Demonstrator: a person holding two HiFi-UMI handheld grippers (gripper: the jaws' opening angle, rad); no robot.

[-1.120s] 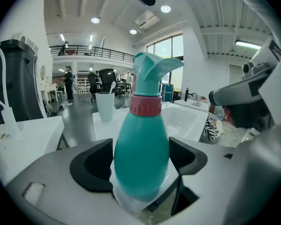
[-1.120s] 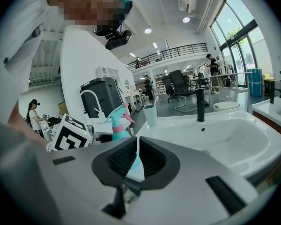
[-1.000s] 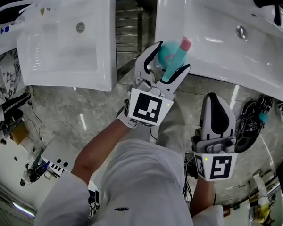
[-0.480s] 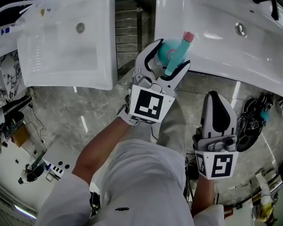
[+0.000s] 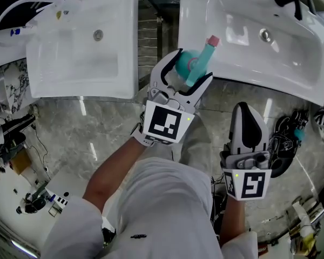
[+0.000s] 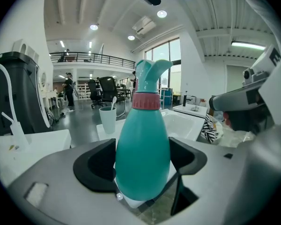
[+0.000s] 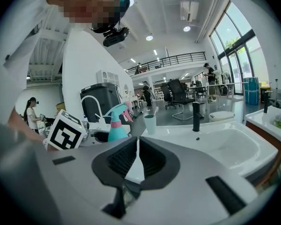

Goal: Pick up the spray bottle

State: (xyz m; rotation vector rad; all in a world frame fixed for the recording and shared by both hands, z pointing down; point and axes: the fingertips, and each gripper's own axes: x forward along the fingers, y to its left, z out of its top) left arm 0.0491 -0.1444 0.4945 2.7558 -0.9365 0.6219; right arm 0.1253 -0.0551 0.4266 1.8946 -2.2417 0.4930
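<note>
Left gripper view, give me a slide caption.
Left gripper shut on a teal spray bottle with a pink collar.

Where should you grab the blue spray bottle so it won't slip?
Grab the bottle by its fat belly, below the pink collar, coming from the side with one jaw on each flank. It narrows toward the neck. The left hand-held gripper grips it there.

The spray bottle is smooth plastic, the sink glossy white ceramic.

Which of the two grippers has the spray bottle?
The left gripper, its jaws clamped on the teal spray bottle; the right gripper is shut on nothing.
</note>
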